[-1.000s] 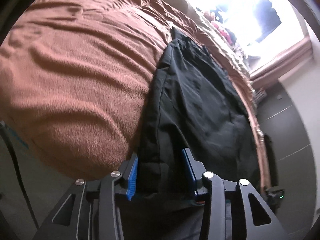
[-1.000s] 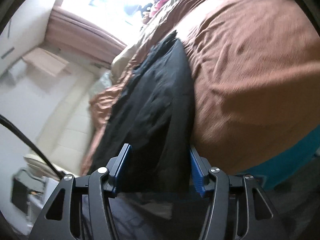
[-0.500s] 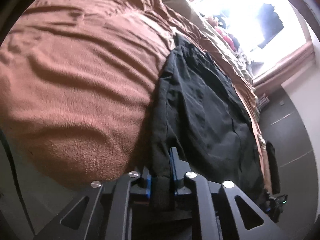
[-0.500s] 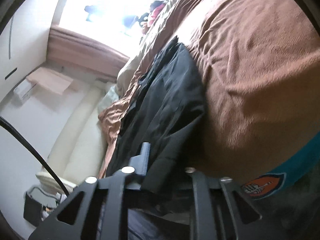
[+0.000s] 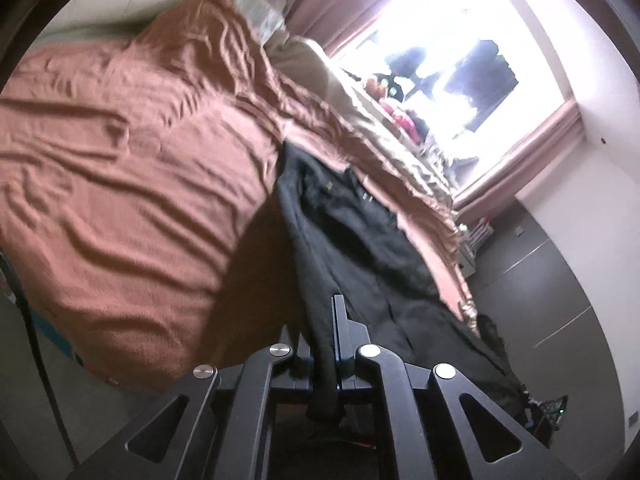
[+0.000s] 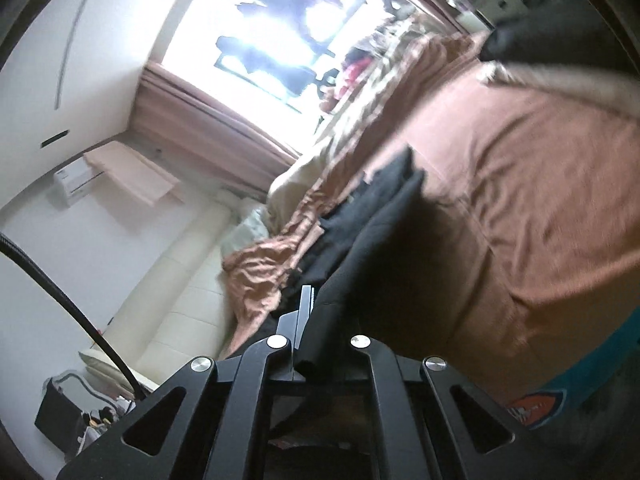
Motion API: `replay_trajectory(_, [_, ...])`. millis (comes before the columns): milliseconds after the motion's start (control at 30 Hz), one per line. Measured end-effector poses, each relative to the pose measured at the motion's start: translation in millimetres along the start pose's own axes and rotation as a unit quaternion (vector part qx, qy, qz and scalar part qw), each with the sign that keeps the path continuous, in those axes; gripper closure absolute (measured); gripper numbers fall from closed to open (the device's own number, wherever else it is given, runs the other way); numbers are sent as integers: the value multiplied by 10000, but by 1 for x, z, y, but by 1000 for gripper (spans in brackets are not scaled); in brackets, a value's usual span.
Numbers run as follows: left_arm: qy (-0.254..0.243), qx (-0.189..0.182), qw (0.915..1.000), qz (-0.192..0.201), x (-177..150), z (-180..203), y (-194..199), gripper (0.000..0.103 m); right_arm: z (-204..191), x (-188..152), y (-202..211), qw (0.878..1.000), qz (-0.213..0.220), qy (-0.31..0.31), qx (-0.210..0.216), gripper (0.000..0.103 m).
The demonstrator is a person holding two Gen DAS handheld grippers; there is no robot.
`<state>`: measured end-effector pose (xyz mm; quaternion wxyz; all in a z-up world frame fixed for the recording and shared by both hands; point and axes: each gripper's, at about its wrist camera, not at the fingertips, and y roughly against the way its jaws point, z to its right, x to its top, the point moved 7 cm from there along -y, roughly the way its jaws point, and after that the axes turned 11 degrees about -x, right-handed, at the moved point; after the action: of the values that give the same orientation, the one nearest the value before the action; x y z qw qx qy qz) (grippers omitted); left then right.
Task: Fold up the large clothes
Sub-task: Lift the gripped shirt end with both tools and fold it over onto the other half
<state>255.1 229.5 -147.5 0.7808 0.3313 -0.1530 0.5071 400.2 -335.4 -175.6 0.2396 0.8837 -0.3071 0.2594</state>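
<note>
A large black garment (image 5: pixel 360 240) lies lengthwise on a bed with a brown blanket (image 5: pixel 140 200). My left gripper (image 5: pixel 326 336) is shut on the garment's near edge and holds it lifted off the blanket. In the right wrist view the same black garment (image 6: pixel 368 232) runs away from me, and my right gripper (image 6: pixel 316 320) is shut on its near edge, also raised above the brown blanket (image 6: pixel 540 200). The cloth casts a dark shadow on the blanket under it. The garment's far end still rests on the bed.
A bright window (image 5: pixel 460 60) with pink curtains is at the far side. Beige bedding and small items (image 5: pixel 392 112) lie along the bed's far edge. A cream headboard (image 6: pixel 180 280) and wall shelf (image 6: pixel 132 176) show on the right view's left. Dark floor (image 5: pixel 560 280) lies right of the bed.
Both grippers went from open around the garment's edge to shut on it, then lifted it. The near end of the garment now hangs raised above the blanket.
</note>
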Motion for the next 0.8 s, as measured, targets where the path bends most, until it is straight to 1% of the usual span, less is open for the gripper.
replay_trajectory(67, [-57,-129,9998,143,7,15,17,97,-16,4,15,9998,110,90,108,103])
replay_trajectory(233, [-233,-344,9982,433,17,52,56,97,-37,6,57,9983,351,283,358,103])
replay_trajectory(500, [-430,-745,9922,903,26,102,126,97,-80,4,123,9943,630,610,612,103])
replay_trajectory(533, [-451,-786,9914,945,27,107,131,97,-79,-1,118,9939,652,630,626,103])
replay_trajectory(567, [-483,-823,9905,995,28,113,138,97,-85,0,127,9932,691,662,666,103])
replay_trajectory(667, [-609,-870,9886,1070,31,126,149,97,-84,1,122,9916,777,758,704,103])
replay_trajectory(800, [-692,-793,9891,1027,41,133,144,97,-86,6,111,9901,822,945,639,103])
